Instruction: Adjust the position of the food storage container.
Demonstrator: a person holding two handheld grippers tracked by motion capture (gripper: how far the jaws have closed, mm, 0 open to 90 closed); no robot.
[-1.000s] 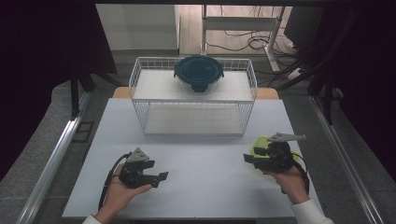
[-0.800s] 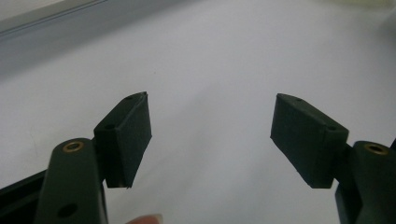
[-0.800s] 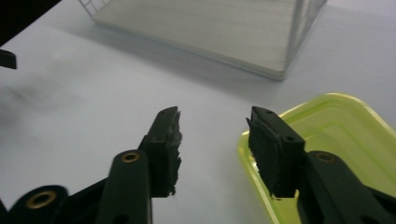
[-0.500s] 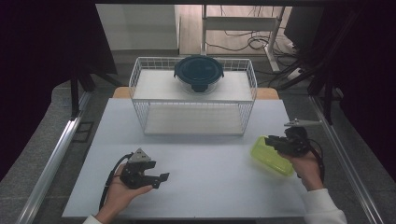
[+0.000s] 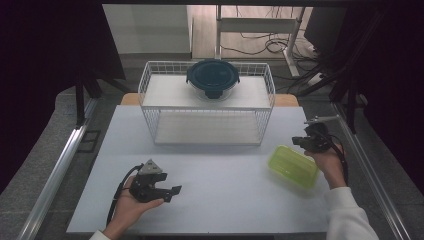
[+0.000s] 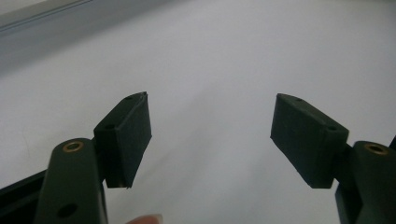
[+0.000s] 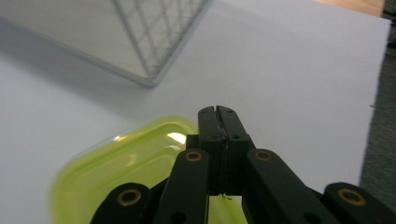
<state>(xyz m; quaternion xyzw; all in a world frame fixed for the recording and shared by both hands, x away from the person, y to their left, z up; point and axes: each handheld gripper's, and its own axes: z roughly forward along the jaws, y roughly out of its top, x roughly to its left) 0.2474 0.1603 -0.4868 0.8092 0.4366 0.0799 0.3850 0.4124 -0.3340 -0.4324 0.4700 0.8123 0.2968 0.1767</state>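
The lime-green container (image 5: pixel 293 166) is seen lying flat on the white counter (image 5: pixel 225 200), toward its right side, in front of the right corner of the wire basket (image 5: pixel 207 122). The right gripper (image 5: pixel 311 141) is held just beyond the container's far right edge, and its fingers (image 7: pixel 218 122) are pressed together with nothing between them, having just been closing. In the right gripper view the container (image 7: pixel 135 172) is found below and to the left of the closed fingers; whether they touch it cannot be told.

The left gripper (image 5: pixel 167 190) is held low over the front left part of the counter, well apart from the container. Its 2 fingers (image 6: pixel 128 135) are spread wide, and only bare counter surface is seen between them.

A round container with a dark lid (image 5: pixel 213 78) is seen resting on top of the wire basket, near its back edge.
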